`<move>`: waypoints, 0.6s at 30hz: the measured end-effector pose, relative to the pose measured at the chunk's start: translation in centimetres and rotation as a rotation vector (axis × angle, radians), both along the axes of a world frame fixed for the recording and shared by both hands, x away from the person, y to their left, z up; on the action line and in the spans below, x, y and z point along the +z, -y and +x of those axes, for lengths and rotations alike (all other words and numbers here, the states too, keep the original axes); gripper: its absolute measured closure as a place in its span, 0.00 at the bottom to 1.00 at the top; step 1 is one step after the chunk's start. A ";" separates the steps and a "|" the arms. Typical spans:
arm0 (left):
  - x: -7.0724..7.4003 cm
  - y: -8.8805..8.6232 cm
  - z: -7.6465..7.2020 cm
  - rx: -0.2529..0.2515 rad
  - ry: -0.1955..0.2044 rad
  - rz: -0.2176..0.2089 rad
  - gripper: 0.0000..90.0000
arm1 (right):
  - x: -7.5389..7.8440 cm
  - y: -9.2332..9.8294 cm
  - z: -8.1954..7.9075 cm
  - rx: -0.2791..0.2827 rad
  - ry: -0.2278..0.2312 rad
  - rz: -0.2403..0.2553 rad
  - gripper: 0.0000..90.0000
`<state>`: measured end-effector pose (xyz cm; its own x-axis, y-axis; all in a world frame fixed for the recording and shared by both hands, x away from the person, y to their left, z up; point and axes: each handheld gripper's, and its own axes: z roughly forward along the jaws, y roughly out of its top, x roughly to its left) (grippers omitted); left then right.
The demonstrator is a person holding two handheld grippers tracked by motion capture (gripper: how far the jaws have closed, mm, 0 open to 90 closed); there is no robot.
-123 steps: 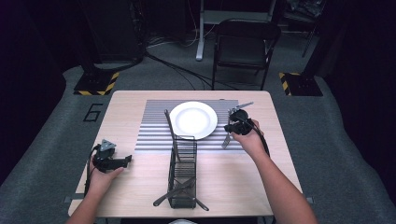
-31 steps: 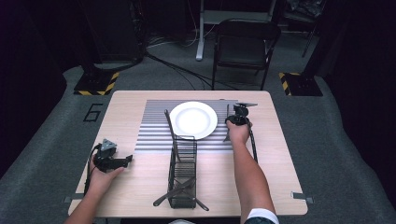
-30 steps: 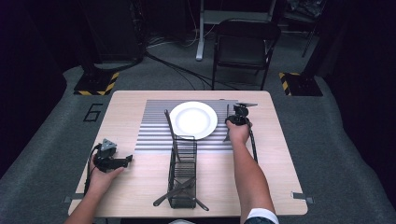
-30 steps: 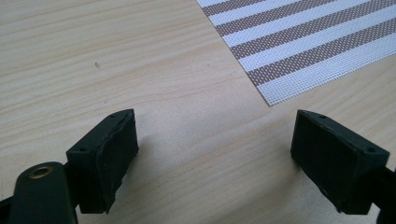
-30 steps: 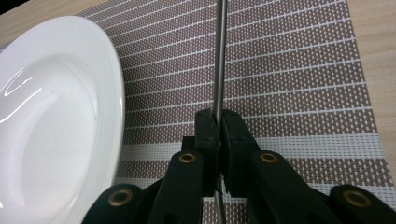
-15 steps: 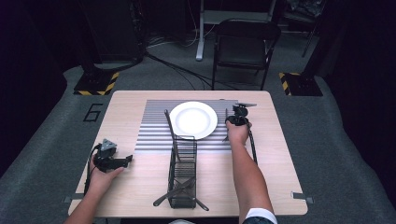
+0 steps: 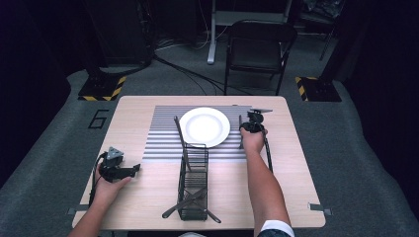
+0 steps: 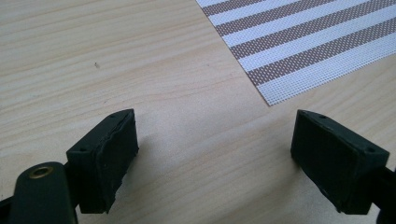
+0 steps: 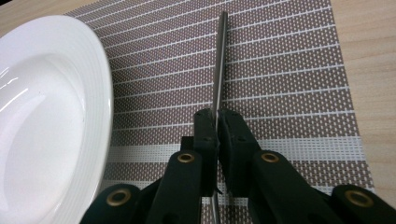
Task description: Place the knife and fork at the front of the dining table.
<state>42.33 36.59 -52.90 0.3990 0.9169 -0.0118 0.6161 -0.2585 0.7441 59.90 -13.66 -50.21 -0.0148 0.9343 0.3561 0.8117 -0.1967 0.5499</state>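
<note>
Just right of the white plate [image 9: 51, 116], the right gripper [image 9: 217, 135] pinches a thin metal utensil [image 9: 218, 65] edge-on above the striped placemat [image 9: 289, 70], while the left gripper [image 8: 215, 154], well left of the plate, rests wide open and empty.

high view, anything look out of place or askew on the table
Mostly tidy: plate sits flat on the striped mat. The oddity is the wire caddy, where dark utensils stick out crosswise through its near end onto the table instead of lying inside.

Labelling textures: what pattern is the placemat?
Brown and white stripes, woven placemat; right gripper view shows it best.
</note>
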 end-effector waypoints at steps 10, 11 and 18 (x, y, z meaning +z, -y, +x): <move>0.0 0.0 0.0 0.000 0.000 0.000 0.16 | -0.1 0.4 0.1 -0.003 -0.004 -0.001 0.93; 0.0 0.0 0.0 0.000 0.000 0.000 0.16 | -0.1 0.5 0.0 -0.005 -0.006 -0.004 0.93; 0.0 0.0 0.0 0.000 0.000 0.000 0.16 | -0.2 0.6 0.0 0.000 -0.001 -0.003 0.93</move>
